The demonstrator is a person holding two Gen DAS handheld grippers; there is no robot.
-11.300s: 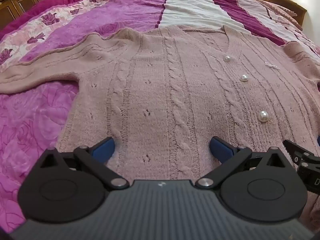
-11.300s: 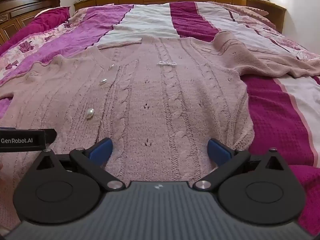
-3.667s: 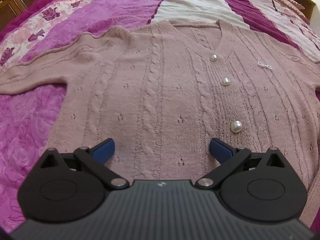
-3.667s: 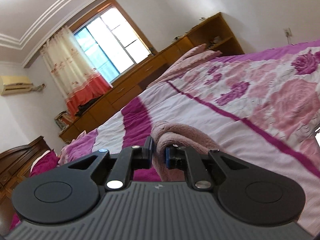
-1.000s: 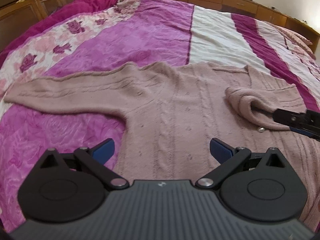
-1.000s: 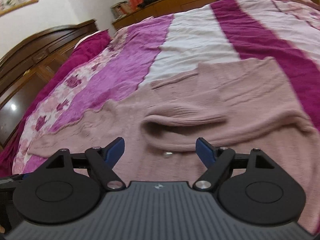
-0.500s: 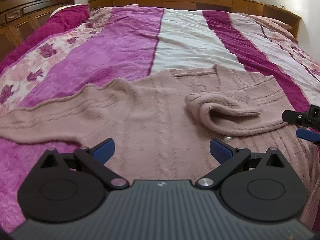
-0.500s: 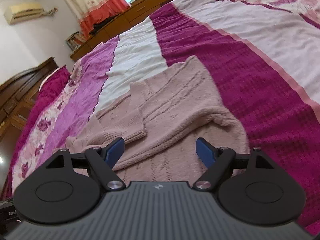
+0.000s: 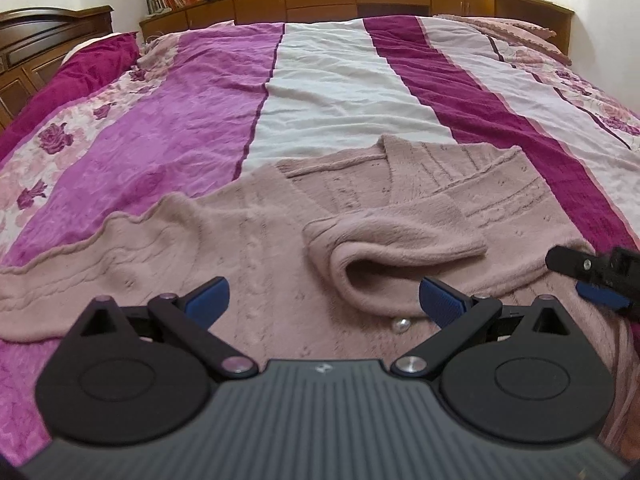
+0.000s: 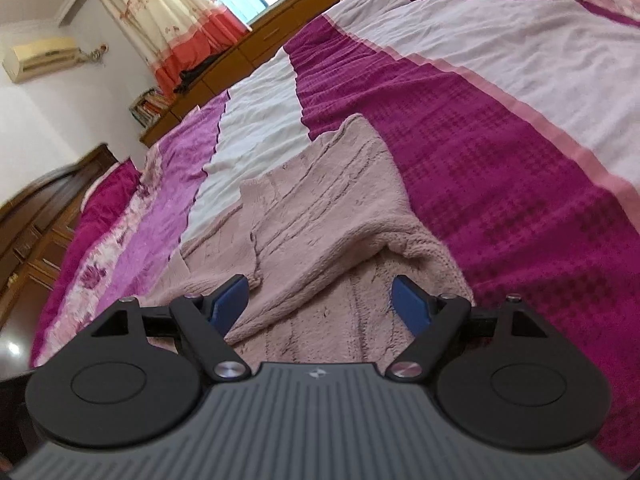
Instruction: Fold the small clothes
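A dusty-pink cable-knit cardigan (image 9: pixel 256 240) lies flat on the bed. Its right sleeve (image 9: pixel 400 244) is folded across the chest, the cuff opening facing me, a pearl button (image 9: pixel 401 324) just below it. The other sleeve (image 9: pixel 68 264) still stretches out to the left. My left gripper (image 9: pixel 324 300) hovers open over the cardigan's lower front, nothing between its blue pads. The right gripper (image 10: pixel 322 300) is open too, tilted, low over the cardigan's (image 10: pixel 320 216) right side near the folded sleeve. Its fingers (image 9: pixel 600 272) show at the right edge of the left wrist view.
The bedspread (image 9: pixel 332 92) has purple, white, magenta and floral stripes. A wooden cabinet run (image 9: pixel 360 0) lines the far wall, a dark wooden headboard (image 9: pixel 36 40) stands at the left. A pink pillow (image 9: pixel 508 28) lies at the far right corner.
The left wrist view has swung right, so the folded sleeve now sits centred ahead. The right gripper has rolled and dropped lower beside the cardigan's right edge. Both grippers stayed open.
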